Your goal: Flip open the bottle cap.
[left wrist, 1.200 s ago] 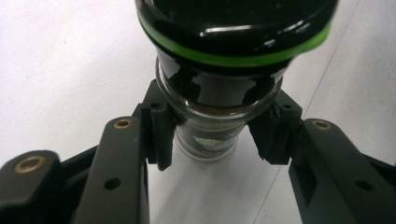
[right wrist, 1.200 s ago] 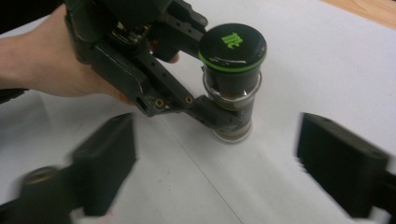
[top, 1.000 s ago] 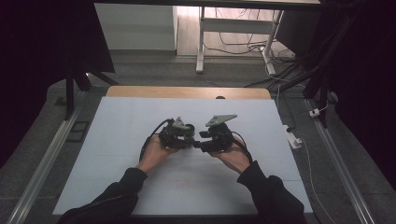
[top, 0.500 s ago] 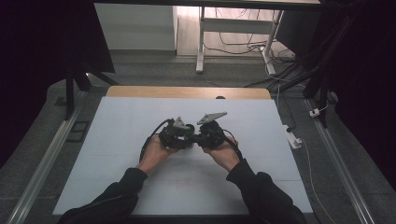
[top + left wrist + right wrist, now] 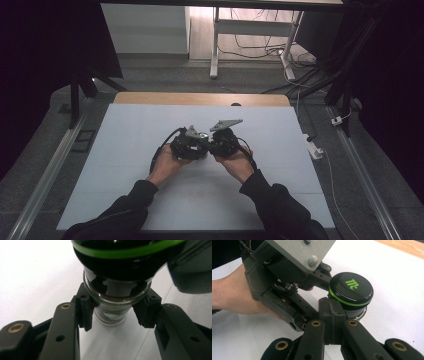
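A white table top [image 5: 125, 150] with a wooden far edge [image 5: 200, 98] stands on a grey floor [image 5: 45, 145]. Metal rails [image 5: 47, 175] run along the floor on both sides of the table. Beyond the table's far edge stand a white cabinet [image 5: 145, 30] and a white desk leg [image 5: 215, 45], with loose cables [image 5: 260, 47] beside it. Right of the table lies a white power strip [image 5: 312, 146]. Light falls on the floor behind the table; the sides are dark.

The high view looks forward and down from above the person's side, far off, with the bench [image 5: 125, 150] mid-frame. Each gripper view looks along its own jaws from very close. Both share the spice jar [image 5: 117, 290], whose black lid [image 5: 350, 290] lies right of centre in the right gripper view.
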